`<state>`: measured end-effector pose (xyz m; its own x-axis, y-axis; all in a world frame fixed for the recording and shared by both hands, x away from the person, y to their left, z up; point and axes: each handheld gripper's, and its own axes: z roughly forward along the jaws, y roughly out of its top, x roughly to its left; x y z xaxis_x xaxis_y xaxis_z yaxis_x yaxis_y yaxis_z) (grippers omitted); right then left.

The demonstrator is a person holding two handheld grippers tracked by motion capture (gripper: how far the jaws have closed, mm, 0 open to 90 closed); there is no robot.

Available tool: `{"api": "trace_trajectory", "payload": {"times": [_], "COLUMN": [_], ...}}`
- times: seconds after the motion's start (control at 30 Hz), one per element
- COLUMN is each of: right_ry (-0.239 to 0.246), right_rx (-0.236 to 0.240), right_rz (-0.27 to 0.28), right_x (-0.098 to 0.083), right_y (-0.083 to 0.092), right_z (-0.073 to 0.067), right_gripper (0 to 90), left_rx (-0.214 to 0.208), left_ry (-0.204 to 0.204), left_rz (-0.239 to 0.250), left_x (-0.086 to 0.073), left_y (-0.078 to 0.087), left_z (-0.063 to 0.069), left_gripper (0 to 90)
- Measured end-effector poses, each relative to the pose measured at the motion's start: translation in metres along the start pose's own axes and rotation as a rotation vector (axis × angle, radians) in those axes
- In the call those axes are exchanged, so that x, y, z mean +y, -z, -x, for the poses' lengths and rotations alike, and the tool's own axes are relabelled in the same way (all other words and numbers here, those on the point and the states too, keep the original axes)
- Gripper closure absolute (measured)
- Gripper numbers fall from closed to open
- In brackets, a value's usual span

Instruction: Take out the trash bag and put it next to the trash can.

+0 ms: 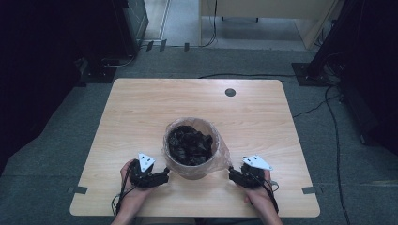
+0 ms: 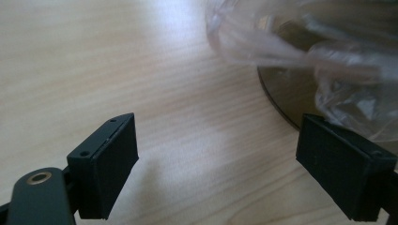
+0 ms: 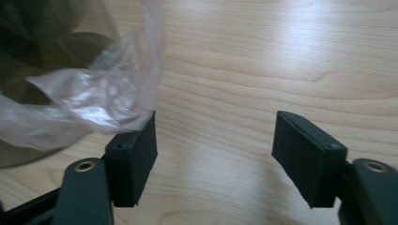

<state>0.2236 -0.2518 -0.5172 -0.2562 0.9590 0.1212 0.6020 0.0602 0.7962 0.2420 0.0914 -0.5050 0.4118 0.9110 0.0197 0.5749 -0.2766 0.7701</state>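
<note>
We hold the left gripper [image 1: 165, 172] and right gripper [image 1: 232, 172] wide open, empty, flanking the bin [image 1: 191, 144] at the table's [image 1: 141, 108] near middle. We judge gripping its plastic liner [image 3: 94, 101] comes next.

Both hands come in from the near edge of the tabletop [image 1: 141, 108]. The left gripper [image 1: 165, 171] and the right gripper [image 1: 231, 171] point inward toward each other, low over the tabletop. Each has its fingers [image 2: 105, 164] spread wide apart, gripping nothing.
</note>
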Motion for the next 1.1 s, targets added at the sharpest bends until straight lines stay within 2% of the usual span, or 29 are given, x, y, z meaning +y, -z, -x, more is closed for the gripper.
{"api": "trace_trajectory", "payload": {"times": [0.07, 0.2, 0.3, 0.37, 0.43, 0.57, 0.77, 0.83, 0.9, 1.03, 1.1], "right_ry": [0.017, 0.047, 0.064, 0.061, 0.067, 0.080, 0.092, 0.099, 0.103, 0.108, 0.113], "right_rx": [-0.016, 0.001, -0.008, -0.018, -0.028, -0.029, -0.014, -0.007, -0.009, -0.006, -0.009], "right_rz": [-0.005, 0.017, 0.045, 0.065, 0.081, 0.133, 0.189, 0.198, 0.207, 0.239, 0.262], "right_x": [0.001, 0.005, 0.009, 0.012, 0.015, 0.021, 0.030, 0.032, 0.034, 0.039, 0.044], "right_y": [-0.001, -0.002, -0.001, 0.000, 0.000, 0.005, 0.012, 0.013, 0.014, 0.018, 0.022], "right_z": [-0.005, -0.018, -0.026, -0.028, -0.029, -0.027, -0.026, -0.027, -0.029, -0.033, -0.035], "right_gripper": [24.3, 22.3, 22.3, 23.2, 30.8, 53.1, 73.3, 78.0, 82.1, 86.0, 86.9], "left_rx": [-0.010, -0.029, -0.082, -0.100, -0.112, -0.124, -0.166, -0.167, -0.165, -0.158, -0.161], "left_ry": [0.001, 0.007, 0.015, 0.005, -0.005, -0.035, -0.045, -0.062, -0.058, -0.034, -0.024], "left_rz": [0.011, 0.018, 0.034, 0.050, 0.070, 0.095, 0.142, 0.155, 0.169, 0.207, 0.231], "left_x": [0.004, 0.010, 0.012, 0.013, 0.014, 0.016, 0.017, 0.018, 0.019, 0.023, 0.027], "left_y": [0.001, 0.000, 0.003, 0.006, 0.008, 0.009, 0.007, 0.008, 0.010, 0.018, 0.025], "left_z": [0.002, 0.003, -0.001, -0.002, -0.003, -0.002, -0.001, 0.001, 0.002, 0.001, -0.001], "left_gripper": [13.0, 14.1, 14.2, 14.3, 18.3, 28.8, 53.0, 61.8, 70.8, 86.8, 90.0]}}
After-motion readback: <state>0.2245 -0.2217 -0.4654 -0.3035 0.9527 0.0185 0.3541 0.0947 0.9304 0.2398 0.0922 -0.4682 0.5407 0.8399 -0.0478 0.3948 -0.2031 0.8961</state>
